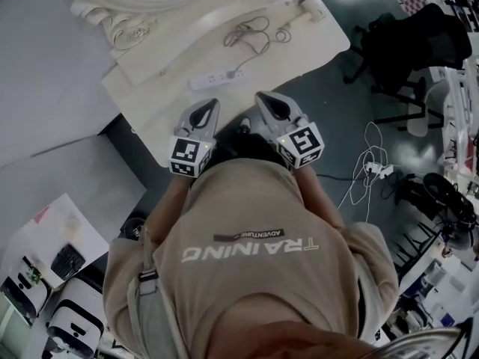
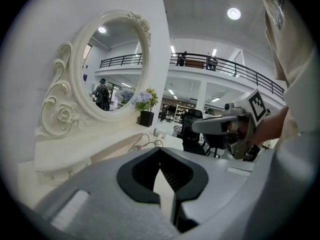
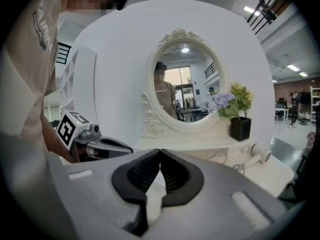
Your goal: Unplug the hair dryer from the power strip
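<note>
On the white vanity table (image 1: 314, 43) lies a white power strip (image 1: 212, 78) with a thin cable (image 1: 247, 34) looping away from it toward the white hair dryer (image 1: 307, 7) at the table's far right corner. My left gripper (image 1: 214, 104) and right gripper (image 1: 260, 96) hover side by side just short of the strip, near the table's front edge. Both are shut with jaw tips touching and nothing between them. The left gripper view shows the hair dryer (image 2: 159, 132) and the cable (image 2: 145, 144) beyond my left gripper (image 2: 160, 149). In the right gripper view the hair dryer (image 3: 260, 154) lies right of my right gripper (image 3: 160, 151).
An ornate oval mirror (image 3: 185, 84) stands at the back of the table with a potted flower (image 3: 240, 126) beside it. A black office chair (image 1: 412, 51) and loose floor cables (image 1: 370, 163) are to the right. White devices (image 1: 71, 313) sit on the floor at lower left.
</note>
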Tool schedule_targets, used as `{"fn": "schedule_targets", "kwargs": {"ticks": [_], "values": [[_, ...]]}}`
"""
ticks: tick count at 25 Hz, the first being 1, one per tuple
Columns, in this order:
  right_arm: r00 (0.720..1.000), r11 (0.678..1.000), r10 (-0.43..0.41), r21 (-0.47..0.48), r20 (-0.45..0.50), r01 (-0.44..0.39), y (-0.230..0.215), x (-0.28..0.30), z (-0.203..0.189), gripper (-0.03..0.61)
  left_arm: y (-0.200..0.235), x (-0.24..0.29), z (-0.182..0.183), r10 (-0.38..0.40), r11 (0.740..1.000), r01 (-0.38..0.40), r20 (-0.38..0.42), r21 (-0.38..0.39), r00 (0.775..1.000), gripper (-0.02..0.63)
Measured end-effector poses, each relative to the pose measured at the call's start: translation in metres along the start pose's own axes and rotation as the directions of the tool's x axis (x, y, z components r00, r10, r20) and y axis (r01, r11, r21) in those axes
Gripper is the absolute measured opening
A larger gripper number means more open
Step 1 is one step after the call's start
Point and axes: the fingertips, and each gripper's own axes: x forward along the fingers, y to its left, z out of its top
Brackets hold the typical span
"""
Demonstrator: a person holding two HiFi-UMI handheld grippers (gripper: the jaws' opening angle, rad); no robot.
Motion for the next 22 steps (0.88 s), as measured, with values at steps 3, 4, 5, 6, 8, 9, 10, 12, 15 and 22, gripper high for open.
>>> {"fn": "schedule_targets", "kwargs": {"ticks": [3, 4, 5, 6, 8, 9, 10, 12, 15, 22], "values": [[0.998, 0.998, 0.061, -0.011, -0.019, -0.061, -0.008, 0.016, -0.003, 0.005, 0.011, 0.009, 0.006, 0.046, 0.998, -0.045, 0.011, -0.031, 0.999, 0.002], [0.996, 0.997, 0.081, -0.006, -0.024, -0.081, -0.012, 0.022, -0.005, 0.005, 0.015, 0.011, 0.008, 0.067, 0.997, -0.067, 0.011, -0.031, 0.998, 0.002], [0.995, 0.995, 0.100, 0.000, -0.029, -0.100, -0.017, 0.027, -0.008, 0.005, 0.019, 0.014, 0.010, 0.090, 0.995, -0.089, 0.008, -0.032, 0.996, 0.002], [0.992, 0.993, 0.118, 0.006, -0.038, -0.118, -0.022, 0.033, -0.011, 0.005, 0.023, 0.018, 0.011, 0.113, 0.993, -0.113, 0.003, -0.034, 0.994, 0.002], [0.986, 0.988, 0.155, 0.021, -0.057, -0.154, -0.034, 0.046, -0.017, 0.005, 0.031, 0.025, 0.014, 0.162, 0.986, -0.162, -0.011, -0.045, 0.987, 0.002], [0.982, 0.984, 0.178, 0.029, -0.064, -0.176, -0.040, 0.053, -0.019, 0.005, 0.036, 0.029, 0.016, 0.187, 0.981, -0.188, -0.020, -0.048, 0.982, 0.003], [0.977, 0.979, 0.204, 0.038, -0.068, -0.202, -0.044, 0.059, -0.021, 0.005, 0.040, 0.032, 0.017, 0.211, 0.976, -0.213, -0.030, -0.050, 0.977, 0.003], [0.963, 0.965, 0.260, 0.056, -0.076, -0.256, -0.052, 0.069, -0.025, 0.005, 0.046, 0.041, 0.021, 0.251, 0.966, -0.253, -0.050, -0.048, 0.967, 0.002], [0.940, 0.944, 0.327, 0.069, -0.096, -0.322, -0.069, 0.080, -0.033, 0.005, 0.050, 0.060, 0.025, 0.295, 0.953, -0.299, -0.073, -0.054, 0.953, 0.002], [0.845, 0.877, 0.478, 0.070, -0.239, -0.476, -0.089, 0.103, -0.072, 0.005, 0.062, 0.088, 0.020, 0.389, 0.907, -0.403, -0.122, -0.122, 0.913, 0.002]]}}
